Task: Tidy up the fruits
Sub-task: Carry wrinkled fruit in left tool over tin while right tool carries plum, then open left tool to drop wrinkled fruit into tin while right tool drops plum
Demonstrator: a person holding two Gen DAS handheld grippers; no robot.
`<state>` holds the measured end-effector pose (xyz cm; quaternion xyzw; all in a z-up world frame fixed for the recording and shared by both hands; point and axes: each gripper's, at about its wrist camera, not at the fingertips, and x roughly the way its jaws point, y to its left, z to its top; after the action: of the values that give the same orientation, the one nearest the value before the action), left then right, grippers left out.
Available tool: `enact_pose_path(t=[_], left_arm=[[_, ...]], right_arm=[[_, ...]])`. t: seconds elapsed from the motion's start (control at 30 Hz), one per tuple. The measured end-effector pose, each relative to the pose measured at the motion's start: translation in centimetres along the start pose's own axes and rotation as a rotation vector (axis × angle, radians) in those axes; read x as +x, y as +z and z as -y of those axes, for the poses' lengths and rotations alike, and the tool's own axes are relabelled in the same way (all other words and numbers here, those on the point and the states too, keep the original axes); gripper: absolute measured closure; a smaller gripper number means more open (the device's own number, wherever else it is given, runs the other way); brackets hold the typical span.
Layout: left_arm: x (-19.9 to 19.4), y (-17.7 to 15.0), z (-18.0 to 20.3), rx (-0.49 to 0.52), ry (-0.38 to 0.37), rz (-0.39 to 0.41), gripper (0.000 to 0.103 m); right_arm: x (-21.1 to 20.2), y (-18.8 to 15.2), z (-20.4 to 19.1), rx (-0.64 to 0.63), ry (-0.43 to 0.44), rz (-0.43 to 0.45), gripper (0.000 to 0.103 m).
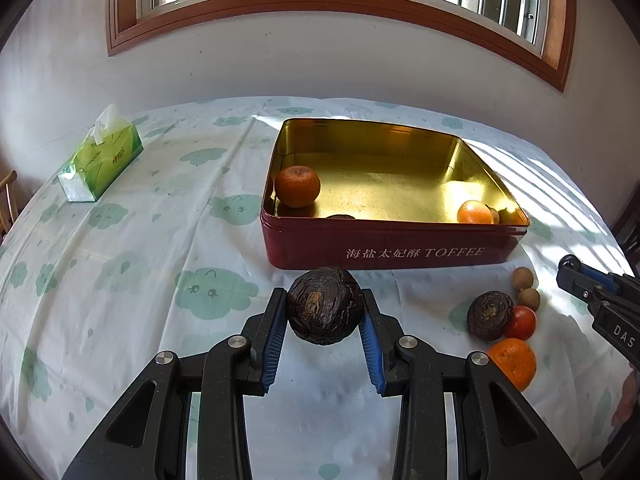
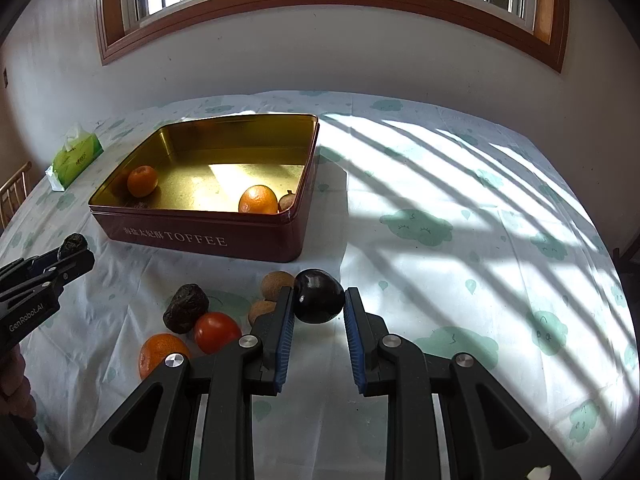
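Note:
My left gripper (image 1: 325, 305) is shut on a wrinkled dark fruit (image 1: 324, 304) and holds it in front of the red toffee tin (image 1: 392, 248). The tin holds two oranges (image 1: 297, 186) (image 1: 474, 212) and small dark fruits. My right gripper (image 2: 319, 298) is shut on a smooth dark plum (image 2: 319, 296) just above the cloth. Beside it lie another wrinkled dark fruit (image 2: 186, 308), a red tomato (image 2: 217, 331), an orange (image 2: 162, 352) and two brown longans (image 2: 277, 283). The left gripper also shows at the left of the right wrist view (image 2: 74, 254).
A green tissue box (image 1: 100, 156) stands at the far left of the table. The tin (image 2: 208, 236) sits mid-table. A wall with a wooden-framed window is behind. A chair back (image 2: 14, 196) shows at the left edge. Sunlit cloth (image 2: 480, 220) lies right of the tin.

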<state>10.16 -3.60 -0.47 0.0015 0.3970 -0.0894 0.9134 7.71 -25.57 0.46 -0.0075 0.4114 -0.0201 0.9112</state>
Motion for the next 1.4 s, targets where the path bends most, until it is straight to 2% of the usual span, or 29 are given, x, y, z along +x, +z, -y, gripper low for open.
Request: enact_pose_path(t=[0.5,0.7,0.93,1.4], left_arm=[[0.5,4.8,-0.1,0.026,-0.005,0.052,0.067],[2.5,6.3,-0.1,0.017,-0.012,0.024,0.067],[4.8,6.6,0.4,0.037,-0.005,-0.012,0.067],[6.7,6.5,0.6,0.063,0.013,-0.027,0.066]], right_arm=[[0.9,5.3,-3.4,-0.059,0.077,0.055,0.080],[2.5,6.5,-4.4,-0.081,0.097,0.040,0.080],[4.6,6.9,-5.4,-0.098,0.115,0.011,0.080],[6.7,7.2,-6.1,-0.103,0.127,-0.023,0.080]])
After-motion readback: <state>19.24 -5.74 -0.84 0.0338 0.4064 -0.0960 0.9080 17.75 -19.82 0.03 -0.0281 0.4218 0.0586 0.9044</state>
